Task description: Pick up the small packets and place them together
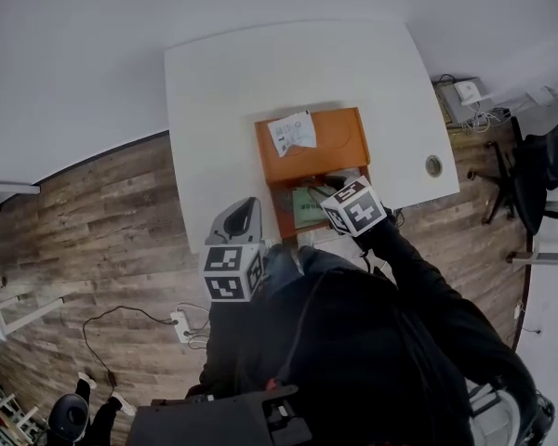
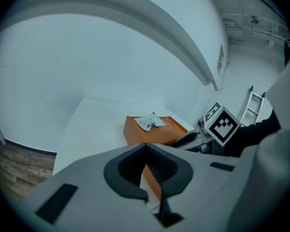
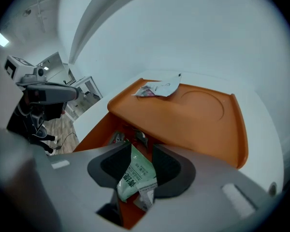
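An orange box stands near the front edge of a white table. A white packet lies on its flat top. Its lower open part holds green packets. My right gripper reaches down into that part. Its jaws stand wide, with a green packet between them; I see no pad pressing on it. My left gripper hovers left of the box over the table edge, shut and empty.
Wooden floor surrounds the table. A power strip with cables lies on the floor at the left. A black office chair stands at the right. The table has a round cable hole near its right corner.
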### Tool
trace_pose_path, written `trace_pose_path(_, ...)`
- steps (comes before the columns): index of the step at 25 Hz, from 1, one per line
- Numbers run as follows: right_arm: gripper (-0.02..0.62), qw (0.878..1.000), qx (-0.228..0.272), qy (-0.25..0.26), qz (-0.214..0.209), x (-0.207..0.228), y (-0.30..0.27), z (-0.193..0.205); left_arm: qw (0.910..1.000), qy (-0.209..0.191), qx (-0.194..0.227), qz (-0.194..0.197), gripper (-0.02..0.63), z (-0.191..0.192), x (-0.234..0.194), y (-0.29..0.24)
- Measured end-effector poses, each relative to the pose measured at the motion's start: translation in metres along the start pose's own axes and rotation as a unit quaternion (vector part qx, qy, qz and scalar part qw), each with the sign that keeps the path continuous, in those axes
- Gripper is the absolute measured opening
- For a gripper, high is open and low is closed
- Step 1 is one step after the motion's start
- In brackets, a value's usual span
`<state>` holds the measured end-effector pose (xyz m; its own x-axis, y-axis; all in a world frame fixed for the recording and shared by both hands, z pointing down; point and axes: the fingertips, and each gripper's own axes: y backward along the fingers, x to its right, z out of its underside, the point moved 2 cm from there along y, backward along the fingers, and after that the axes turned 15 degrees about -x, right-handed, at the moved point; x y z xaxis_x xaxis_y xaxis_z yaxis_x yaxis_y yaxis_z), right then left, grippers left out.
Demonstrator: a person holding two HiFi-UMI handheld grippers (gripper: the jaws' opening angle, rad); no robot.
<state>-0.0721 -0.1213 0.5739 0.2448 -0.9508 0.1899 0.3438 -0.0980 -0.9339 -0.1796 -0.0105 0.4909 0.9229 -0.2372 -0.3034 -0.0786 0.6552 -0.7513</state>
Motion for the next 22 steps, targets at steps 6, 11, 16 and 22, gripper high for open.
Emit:
trace_pose_path(6, 0.110, 1.000, -0.020, -0.018, 0.015, 0.001, -0.010, -0.001, 0.9997, 0.019, -0.011, -0.006, 0.000, 0.016, -0.009, 0.005)
trace_pose_path(11, 0.050, 0.999, -0.016, -0.027, 0.033, 0.004, -0.016, -0.003, 0.9996, 0.019, -0.020, -0.012, 0.000, 0.025, -0.010, 0.008)
trace_pose_path(16, 0.018, 0.999, -0.018, -0.018, 0.026, -0.003, -0.011, 0.000, 0.9993, 0.024, -0.024, -0.013, 0.000, 0.028, -0.013, 0.009)
trace_pose_path(22, 0.005, 1.000, -0.009, 0.004, 0.021, -0.011, 0.009, 0.005, 0.9992, 0.022, -0.030, -0.011, 0.000, 0.026, -0.014, 0.002)
